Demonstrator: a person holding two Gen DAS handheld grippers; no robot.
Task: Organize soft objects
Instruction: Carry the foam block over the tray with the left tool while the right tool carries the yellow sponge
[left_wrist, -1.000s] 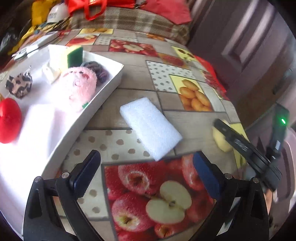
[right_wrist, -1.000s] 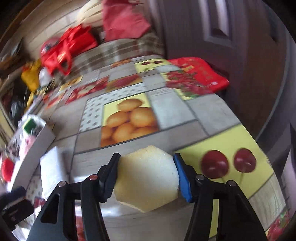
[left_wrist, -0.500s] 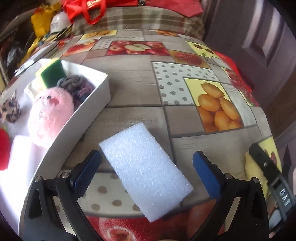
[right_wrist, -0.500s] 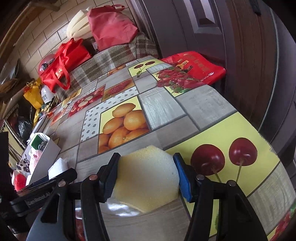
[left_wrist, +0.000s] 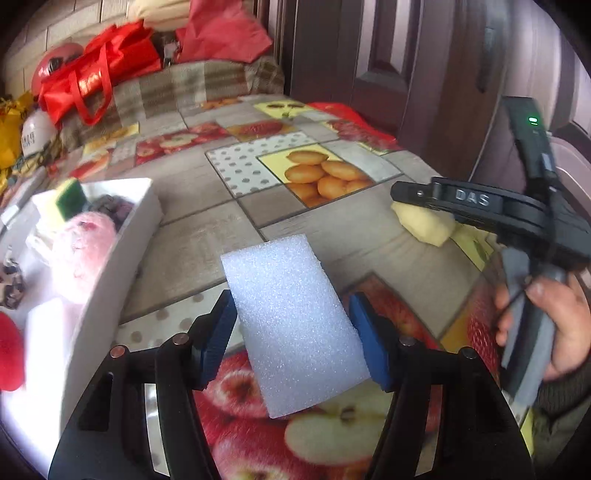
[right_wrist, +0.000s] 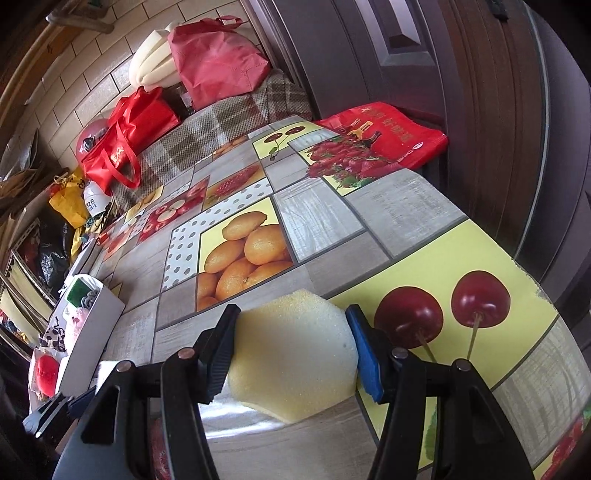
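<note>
Left gripper — your jaws, wide a second ago, are closing around the white foam block on the tablecloth, so it goes next to the white box. Right gripper — clamped on the yellow sponge, angled down, hand steady.

Raised letters "DAS" readable on the black arm of the right hand-held gripper, seen from the left wrist view. White lettering and a logo on the red printed bag at the far edge of the tabletop, too small and skewed to read. White marks on the red tote bag near the wall and dark print on a white rounded object beside it, both illegible
</note>
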